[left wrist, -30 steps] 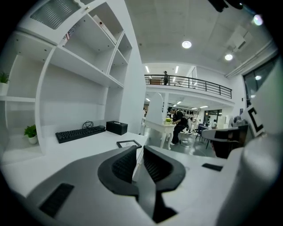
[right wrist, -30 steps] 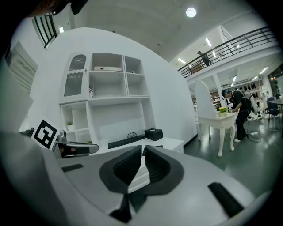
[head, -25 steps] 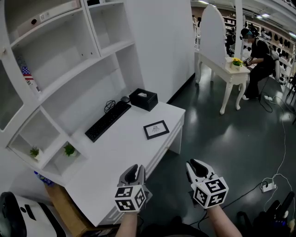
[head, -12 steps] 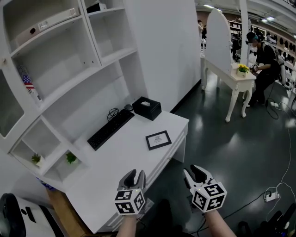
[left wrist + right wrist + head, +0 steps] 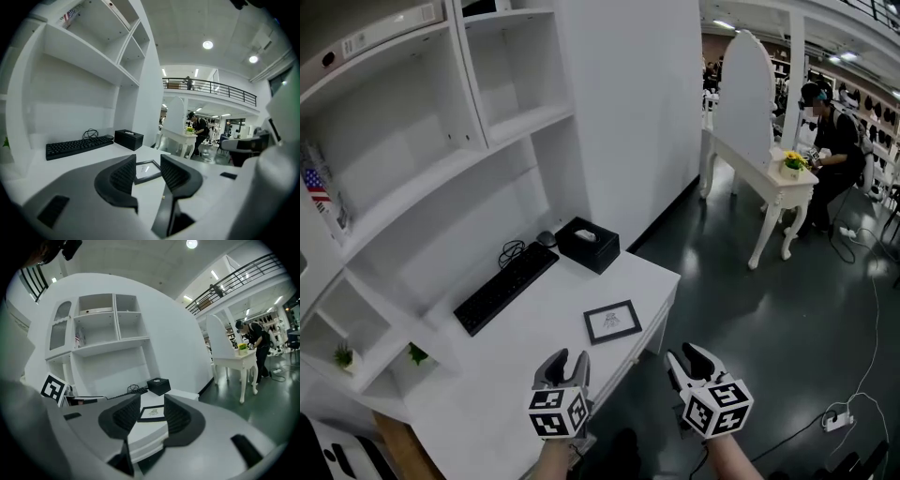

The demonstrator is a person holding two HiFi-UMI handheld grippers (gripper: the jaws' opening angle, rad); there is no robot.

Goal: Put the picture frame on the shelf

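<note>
One keyboard (image 5: 506, 288), black box (image 5: 588, 244), beyond picture frame (image 5: 613, 322)

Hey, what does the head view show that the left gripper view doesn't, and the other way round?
Only the head view: the power strip on the dark floor.

Only the left gripper view: the high ceiling with its round light, and the ribbed pads of the left claw, which is opening with nothing between them.

Both: the picture frame lying flat on the desk, the keyboard, the black box, and the person at the white table.
</note>
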